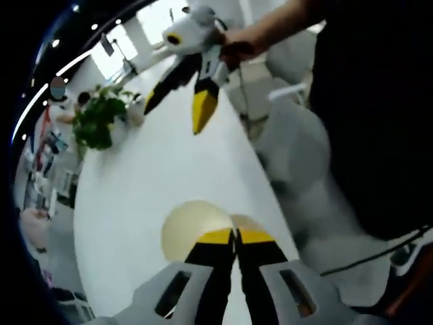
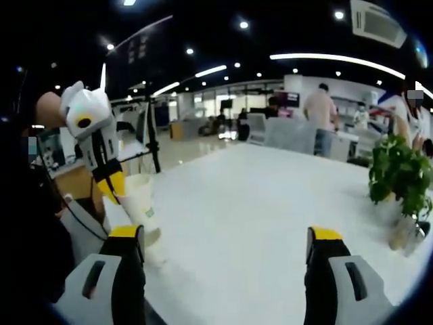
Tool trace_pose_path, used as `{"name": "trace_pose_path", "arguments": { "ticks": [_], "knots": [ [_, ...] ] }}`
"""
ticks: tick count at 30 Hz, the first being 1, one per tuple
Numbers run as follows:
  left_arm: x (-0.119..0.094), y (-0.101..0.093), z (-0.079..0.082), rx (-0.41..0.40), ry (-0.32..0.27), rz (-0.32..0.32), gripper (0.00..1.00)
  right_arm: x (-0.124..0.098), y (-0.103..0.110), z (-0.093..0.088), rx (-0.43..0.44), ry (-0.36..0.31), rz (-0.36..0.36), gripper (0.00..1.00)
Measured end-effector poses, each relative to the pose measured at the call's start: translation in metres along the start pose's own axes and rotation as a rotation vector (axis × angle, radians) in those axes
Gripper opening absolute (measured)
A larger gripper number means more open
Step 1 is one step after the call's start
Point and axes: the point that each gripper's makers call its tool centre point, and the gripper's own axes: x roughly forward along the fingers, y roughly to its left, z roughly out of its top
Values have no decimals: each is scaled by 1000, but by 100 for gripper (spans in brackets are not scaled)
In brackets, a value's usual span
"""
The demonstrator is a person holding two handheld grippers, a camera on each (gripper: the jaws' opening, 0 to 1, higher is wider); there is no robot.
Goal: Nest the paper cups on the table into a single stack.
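On the table (image 2: 270,210), the paper cup (image 2: 141,203) stands near its left edge, with the potted plant (image 2: 399,179) far across at the right.

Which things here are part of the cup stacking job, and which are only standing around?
Part of the job:
- paper cup, held by the left gripper
- right gripper, jaws open, nothing between them
- white table

Only standing around:
- potted plant at the table's far end
- people in the office behind
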Motion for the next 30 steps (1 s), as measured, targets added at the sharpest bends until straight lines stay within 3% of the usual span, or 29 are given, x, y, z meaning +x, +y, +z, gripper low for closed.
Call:
{"name": "trace_pose_path", "arguments": {
  "ticks": [13, 17, 22, 30],
  "knots": [
    [18, -12, -5, -11, 5, -19, 0, -3, 3, -5, 9, 9, 2, 98],
    [25, -12, -2, -63, -14, -24, 0, -4, 3, -6, 12, 10, 1, 98],
    [40, -16, -10, -64, 19, -40, 0, -4, 4, -9, 13, 17, 4, 98],
    [54, -17, -17, -70, 24, -58, 0, -3, 2, -11, 13, 25, 6, 98]
  ]
}}
